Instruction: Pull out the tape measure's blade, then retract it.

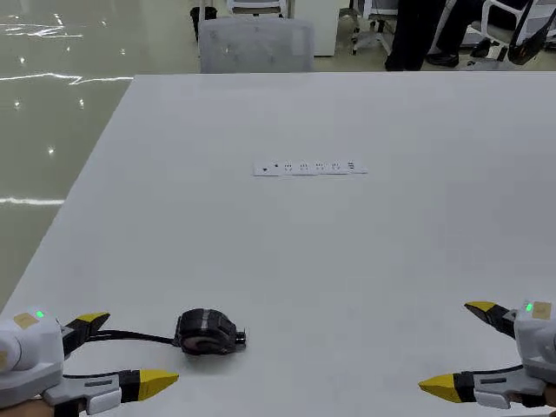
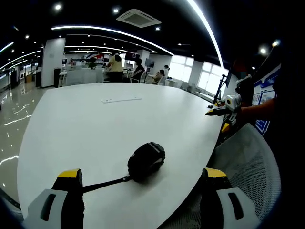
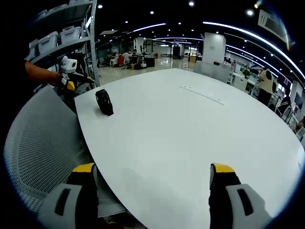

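Note:
A black tape measure lies on the white table near its front left edge, a black strap trailing from it to the left. My left gripper is open just left of it, yellow fingertips spread, nothing held. In the left gripper view the tape measure sits ahead between the spread jaws, with my left gripper short of it. My right gripper is open at the front right edge, far from the tape measure. In its own view my right gripper holds nothing.
A flat white power strip lies mid-table. A grey mesh chair stands at the far edge, and another mesh chair seat is below the near edge. Office chairs and people sit in the background. Shiny floor lies left of the table.

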